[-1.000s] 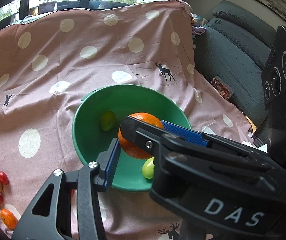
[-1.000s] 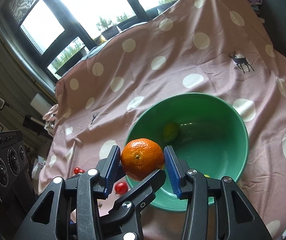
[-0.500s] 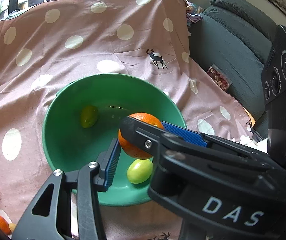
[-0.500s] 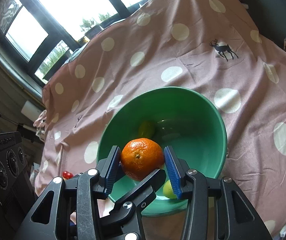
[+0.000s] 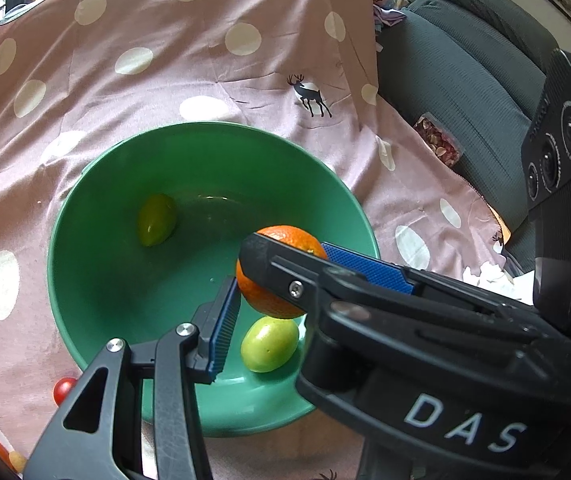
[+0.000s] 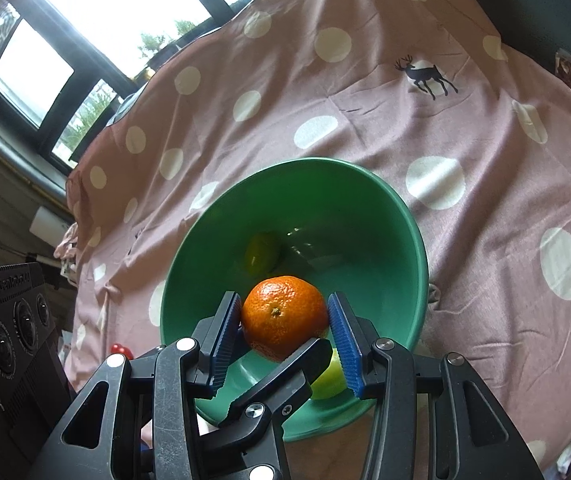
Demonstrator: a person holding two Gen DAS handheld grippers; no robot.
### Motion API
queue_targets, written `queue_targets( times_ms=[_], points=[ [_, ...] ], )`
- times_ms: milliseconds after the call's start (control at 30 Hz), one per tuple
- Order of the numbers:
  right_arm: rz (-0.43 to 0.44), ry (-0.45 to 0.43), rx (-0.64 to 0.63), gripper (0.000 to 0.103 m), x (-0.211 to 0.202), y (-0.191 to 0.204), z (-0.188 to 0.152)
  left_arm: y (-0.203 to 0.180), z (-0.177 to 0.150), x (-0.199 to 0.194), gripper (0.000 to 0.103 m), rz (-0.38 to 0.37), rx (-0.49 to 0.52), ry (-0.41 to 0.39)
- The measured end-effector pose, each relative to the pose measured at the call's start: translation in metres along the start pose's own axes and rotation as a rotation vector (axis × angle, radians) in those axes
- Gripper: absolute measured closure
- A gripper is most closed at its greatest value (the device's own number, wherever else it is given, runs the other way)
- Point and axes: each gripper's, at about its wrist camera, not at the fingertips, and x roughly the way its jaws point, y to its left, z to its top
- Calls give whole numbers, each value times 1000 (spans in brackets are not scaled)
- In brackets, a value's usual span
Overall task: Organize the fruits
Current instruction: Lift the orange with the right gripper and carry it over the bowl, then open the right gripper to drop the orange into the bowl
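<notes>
An orange [image 6: 283, 314] sits between two grippers' pads above a bowl [image 6: 413, 240]. Two small fruits [image 5: 156, 219] lie in the bowl, on a cloth [image 5: 213, 76].

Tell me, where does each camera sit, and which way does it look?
Right wrist: on the right hand-held gripper, looking forward and down into the green bowl; both its fingers show, clamping the orange.
Left wrist: on the left hand-held gripper, looking down into the bowl; one own finger shows, and the right hand-held gripper crosses in from the right.
Shared: bowl, orange, two green fruits, spotted cloth.
</notes>
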Motion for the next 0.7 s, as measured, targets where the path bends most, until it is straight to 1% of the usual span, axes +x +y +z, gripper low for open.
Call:
queue_targets(
  times_ms=[500,700],
  points=[
    [-29,43,19,54,12,-5,1,7,1,14,59,-26,-31,42],
    [-38,46,19,54,13,-5,1,8,0,15,59,-29,-38,47]
  ],
)
